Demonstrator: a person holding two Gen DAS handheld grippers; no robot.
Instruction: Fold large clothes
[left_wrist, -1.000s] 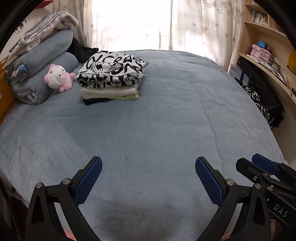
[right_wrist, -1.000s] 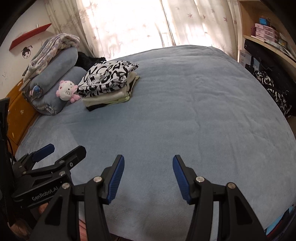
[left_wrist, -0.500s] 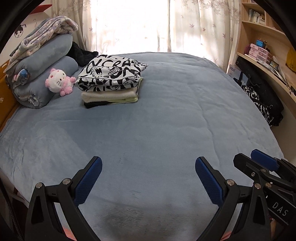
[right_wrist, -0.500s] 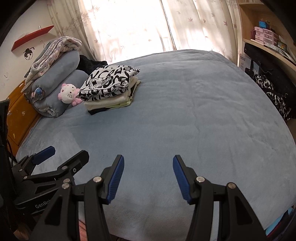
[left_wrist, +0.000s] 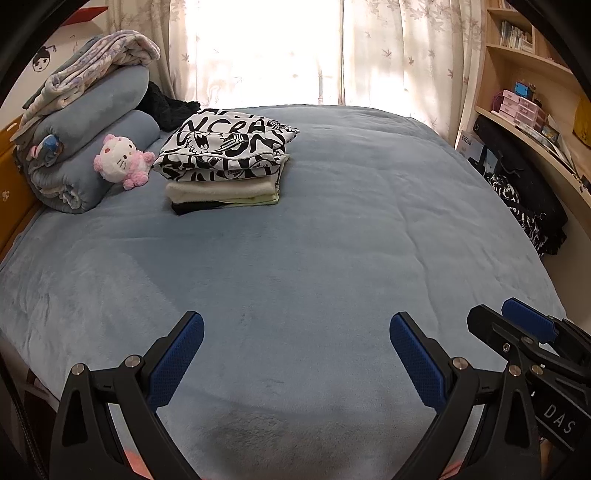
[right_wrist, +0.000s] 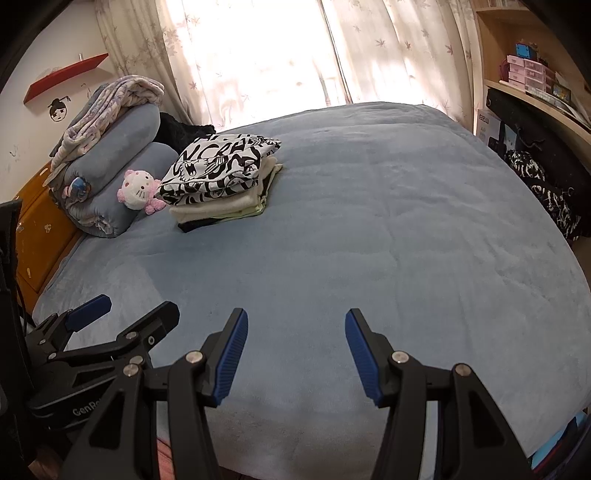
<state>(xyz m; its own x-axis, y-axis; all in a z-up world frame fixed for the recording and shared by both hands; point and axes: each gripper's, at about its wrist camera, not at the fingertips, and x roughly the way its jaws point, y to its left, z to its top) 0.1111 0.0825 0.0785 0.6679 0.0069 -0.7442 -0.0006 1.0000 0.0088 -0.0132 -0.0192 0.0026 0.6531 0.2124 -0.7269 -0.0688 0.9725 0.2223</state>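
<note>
A stack of folded clothes (left_wrist: 225, 166) (right_wrist: 221, 181), topped by a black-and-white printed piece, lies on the far left of the blue bed cover (left_wrist: 332, 240) (right_wrist: 369, 240). My left gripper (left_wrist: 295, 332) hangs open over the near edge of the bed with nothing between its blue pads. My right gripper (right_wrist: 293, 332) is also open and empty, beside the left one; each shows at the edge of the other's view. Both are far from the stack. A black-and-white garment (left_wrist: 517, 206) (right_wrist: 550, 199) hangs off the right side by the shelves.
Rolled grey-blue bedding (left_wrist: 92, 147) with a patterned blanket on top and a pink-and-white plush cat (left_wrist: 120, 162) sit at the headboard, left. A black fluffy item (left_wrist: 170, 109) lies behind the stack. Wooden shelves (left_wrist: 535, 110) with boxes line the right wall. Curtains cover the window behind.
Both views have tilted up slightly, so the folded stack and bedding sit a little lower in the picture. The grippers stay open and empty.
</note>
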